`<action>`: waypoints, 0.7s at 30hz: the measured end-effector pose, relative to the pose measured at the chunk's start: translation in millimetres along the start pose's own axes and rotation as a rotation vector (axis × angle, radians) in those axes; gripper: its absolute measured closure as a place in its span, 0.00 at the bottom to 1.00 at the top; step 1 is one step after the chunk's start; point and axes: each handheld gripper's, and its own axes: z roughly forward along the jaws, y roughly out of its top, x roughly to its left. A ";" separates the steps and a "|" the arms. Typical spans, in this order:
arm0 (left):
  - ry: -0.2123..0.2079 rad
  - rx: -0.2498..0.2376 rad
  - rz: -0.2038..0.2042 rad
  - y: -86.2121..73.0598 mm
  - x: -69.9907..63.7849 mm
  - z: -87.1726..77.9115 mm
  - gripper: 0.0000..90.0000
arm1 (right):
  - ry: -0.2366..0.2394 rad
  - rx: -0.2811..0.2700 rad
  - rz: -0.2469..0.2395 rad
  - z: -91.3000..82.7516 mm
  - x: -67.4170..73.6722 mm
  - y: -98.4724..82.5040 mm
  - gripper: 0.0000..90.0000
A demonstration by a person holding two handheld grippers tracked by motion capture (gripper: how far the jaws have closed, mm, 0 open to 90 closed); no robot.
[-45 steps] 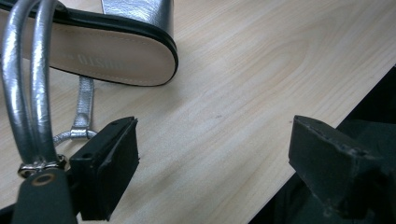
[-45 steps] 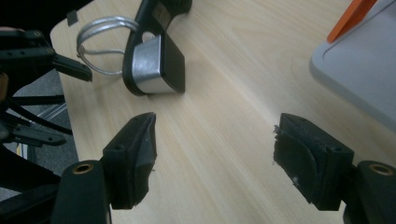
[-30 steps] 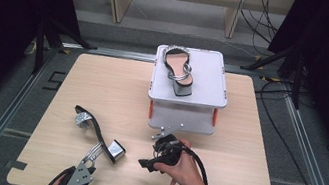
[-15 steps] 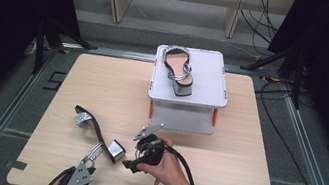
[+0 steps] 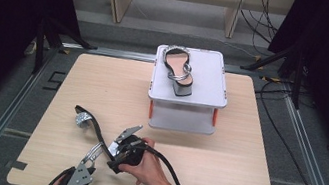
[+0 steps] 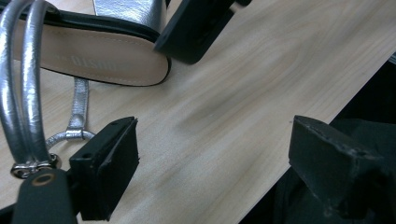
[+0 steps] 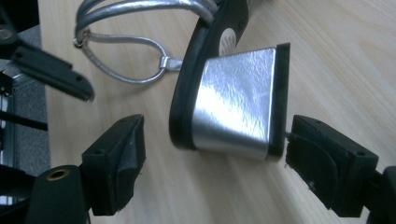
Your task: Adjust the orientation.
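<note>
Wooden tabletop [image 5: 224,148], grey stand [image 5: 189,84] carrying one sandal [image 5: 179,69], second sandal [image 5: 90,128] on tabletop front left, two in all, right hand-held gripper [image 7: 212,163] jaws just opening, wide around its silver heel [image 7: 236,105], hidden in high view, left hand-held gripper [image 6: 212,161] open, empty, beside sole.

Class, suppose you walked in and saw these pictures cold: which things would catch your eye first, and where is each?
First, a silver sandal lying on top of the white box at the far middle of the wooden table. Then its partner, a second sandal lying on the table near the front left. The right hand-held gripper stands open around that sandal's shiny block heel.
</note>
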 end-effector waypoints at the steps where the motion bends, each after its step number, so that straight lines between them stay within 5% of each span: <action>1: 0.002 0.001 0.003 -0.1 0.3 0.4 0.17 | 0.001 -0.002 -0.003 2.8 -0.7 1.3 0.23; 7: -0.001 -0.002 -0.009 -0.5 -0.4 1.1 0.17 | -0.009 0.015 -0.004 11.9 -0.6 6.2 0.24; 11: 0.007 0.003 0.007 0.4 1.8 -1.1 0.17 | -0.030 0.022 -0.014 14.2 -0.2 6.9 0.37; 19: 0.009 -0.005 -0.001 -0.2 0.9 0.0 0.17 | -0.055 0.030 0.005 1.4 -7.6 5.2 0.42; 21: -0.004 -0.008 -0.013 -0.7 1.9 0.2 0.18 | -0.048 0.056 -0.026 -7.1 -12.1 0.5 0.43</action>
